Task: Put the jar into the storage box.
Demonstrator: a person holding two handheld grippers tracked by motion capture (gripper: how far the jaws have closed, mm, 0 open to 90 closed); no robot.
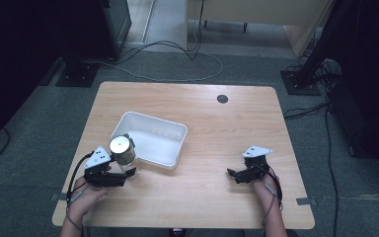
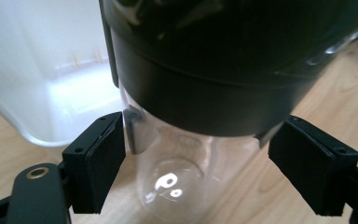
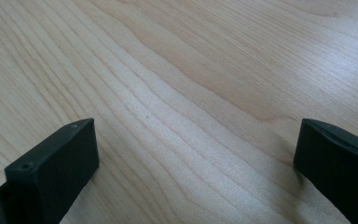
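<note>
Standing at lower left of the high view, a clear jar (image 1: 123,152) with a shiny metal-looking lid is seen on the wooden table (image 1: 227,138), just beside the near left corner of a white plastic bin (image 1: 150,139). No contents can be made out in the bin from above; its interior appears bare white. Jar contents: nothing is visible through the glass in the left gripper view, where the table grain is seen through the jar (image 2: 182,163) wall and base.

Left gripper (image 1: 121,174) is held at the lower left of the high view, jaws pointed toward the jar. In the left gripper view the jaws are spread either side of the jar body, below its dark lid band. The left pad (image 2: 103,158) sits right at the glass; a gap is seen betw. the right pad (image 2: 307,163) and the glass. Jaws are thus apart, not clamped on the jar.

Right gripper (image 1: 233,174) is held at lower right of the high view, well apart from jar and bin, low over bare table. In the right gripper view its jaws are wide apart w/ only wood grain betw. them; nothing is held.

View differences: the high view gives the lid top, the bin outline, a small dark grommet (image 1: 222,98) at upper centre of the table, and cables on the floor (image 1: 177,64). The left gripper view gives the bin wall (image 2: 42,70) at upper left, translucent, behind the jar.
</note>
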